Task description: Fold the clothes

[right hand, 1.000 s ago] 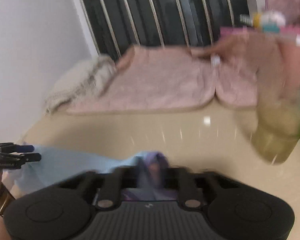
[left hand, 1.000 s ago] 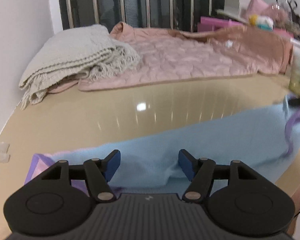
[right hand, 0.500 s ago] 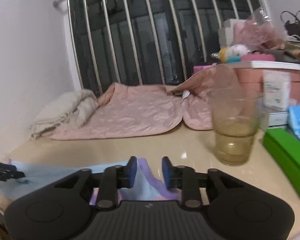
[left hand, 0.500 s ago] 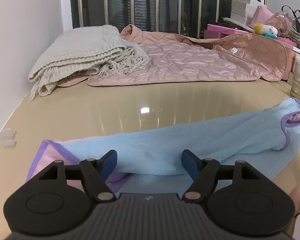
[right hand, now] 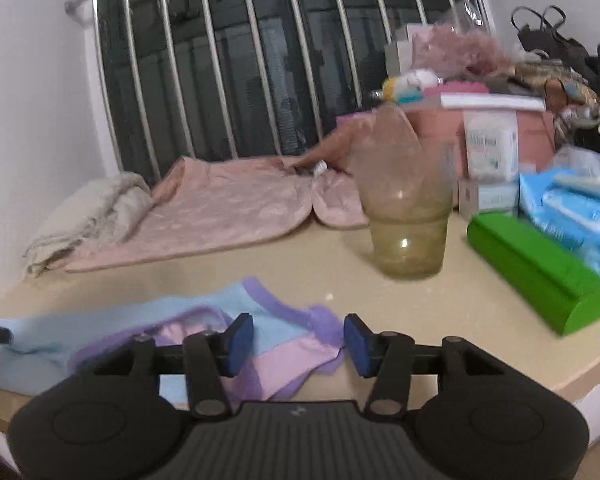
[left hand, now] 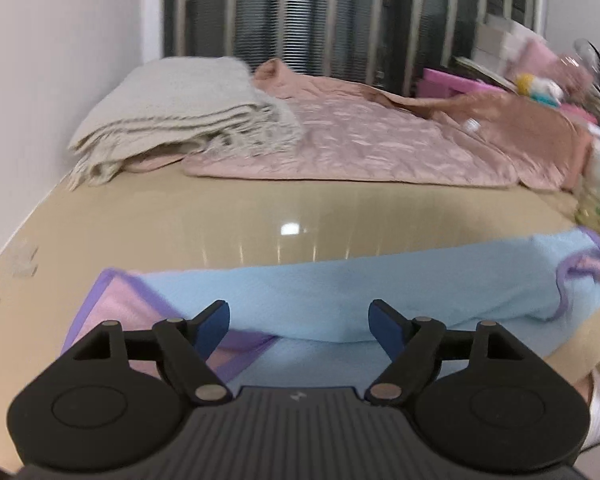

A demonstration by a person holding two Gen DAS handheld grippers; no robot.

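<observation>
My left gripper and my right gripper, both opening and gripping nothing, hover over the light-blue garment, which lies lengthwise along the near edge of the tabletop; a pink quilt occupies the far edge

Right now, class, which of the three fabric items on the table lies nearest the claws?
The light blue garment with purple trim; the pink quilted jacket and folded beige blanket lie back by the window.
</observation>
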